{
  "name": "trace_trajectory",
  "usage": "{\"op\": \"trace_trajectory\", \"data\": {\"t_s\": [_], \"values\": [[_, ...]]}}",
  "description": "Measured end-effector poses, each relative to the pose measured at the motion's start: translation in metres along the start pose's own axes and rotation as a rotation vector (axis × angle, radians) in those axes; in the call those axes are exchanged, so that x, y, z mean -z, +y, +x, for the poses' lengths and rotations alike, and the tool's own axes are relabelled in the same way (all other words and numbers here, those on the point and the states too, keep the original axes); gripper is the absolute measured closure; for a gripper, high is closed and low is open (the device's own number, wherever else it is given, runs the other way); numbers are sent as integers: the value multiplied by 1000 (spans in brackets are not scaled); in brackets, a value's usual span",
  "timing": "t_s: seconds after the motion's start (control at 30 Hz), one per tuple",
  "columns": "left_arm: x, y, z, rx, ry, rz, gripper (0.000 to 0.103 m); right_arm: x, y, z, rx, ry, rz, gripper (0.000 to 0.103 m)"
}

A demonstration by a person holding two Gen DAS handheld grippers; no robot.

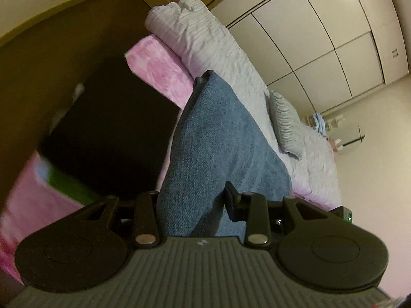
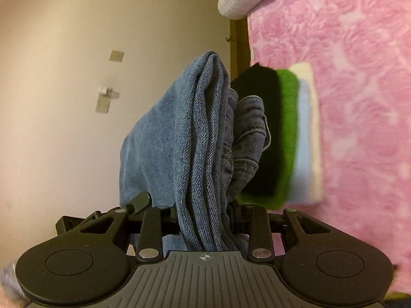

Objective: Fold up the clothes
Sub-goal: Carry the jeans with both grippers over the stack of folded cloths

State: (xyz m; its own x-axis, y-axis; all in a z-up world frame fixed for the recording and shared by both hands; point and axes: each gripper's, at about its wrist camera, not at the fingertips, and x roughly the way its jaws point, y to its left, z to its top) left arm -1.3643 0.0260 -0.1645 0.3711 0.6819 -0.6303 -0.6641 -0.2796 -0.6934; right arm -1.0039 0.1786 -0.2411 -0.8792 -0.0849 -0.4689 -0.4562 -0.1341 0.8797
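Both grippers carry one pair of folded blue jeans. In the left wrist view the jeans rise as a thick folded slab from between the jaws of my left gripper, which is shut on them. In the right wrist view the jeans show their layered folded edge and a darker waistband part, and my right gripper is shut on that edge. The denim hides most of each finger. Just beyond the jeans a stack of folded clothes, black, green, light blue and white, lies on the pink blanket.
The bed carries the pink blanket, a bunched white duvet and a striped grey pillow. A cream wardrobe stands behind the bed. A plain wall is at the left in the right wrist view.
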Motion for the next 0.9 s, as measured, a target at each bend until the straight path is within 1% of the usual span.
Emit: {"op": "trace_trajectory", "data": {"t_s": [0.07,0.17,0.3,0.4,0.63,0.77,0.8,0.83,0.87,0.9], "values": [[-29,22,4,2,11,2,71,-10,7,30,6,-14,11,72],[-62,49,17,4,26,-6,71,-30,10,70,29,-23,22,72],[-91,72,36,4,55,-25,71,-55,5,109,63,-20,45,72],[-107,87,54,5,85,-44,71,-69,-3,125,92,-15,69,72],[-127,109,90,17,154,-49,71,-90,-22,140,133,-29,133,72],[-130,122,108,5,185,-55,70,-94,-33,147,150,-32,153,71],[-130,127,111,5,186,-65,69,-94,-35,148,155,-36,149,70],[-130,133,115,7,184,-78,68,-95,-37,149,162,-40,143,67],[-130,134,115,4,177,-75,67,-96,-37,150,171,-41,126,61],[-130,134,114,-1,167,-67,67,-97,-36,151,183,-38,107,60]]}}
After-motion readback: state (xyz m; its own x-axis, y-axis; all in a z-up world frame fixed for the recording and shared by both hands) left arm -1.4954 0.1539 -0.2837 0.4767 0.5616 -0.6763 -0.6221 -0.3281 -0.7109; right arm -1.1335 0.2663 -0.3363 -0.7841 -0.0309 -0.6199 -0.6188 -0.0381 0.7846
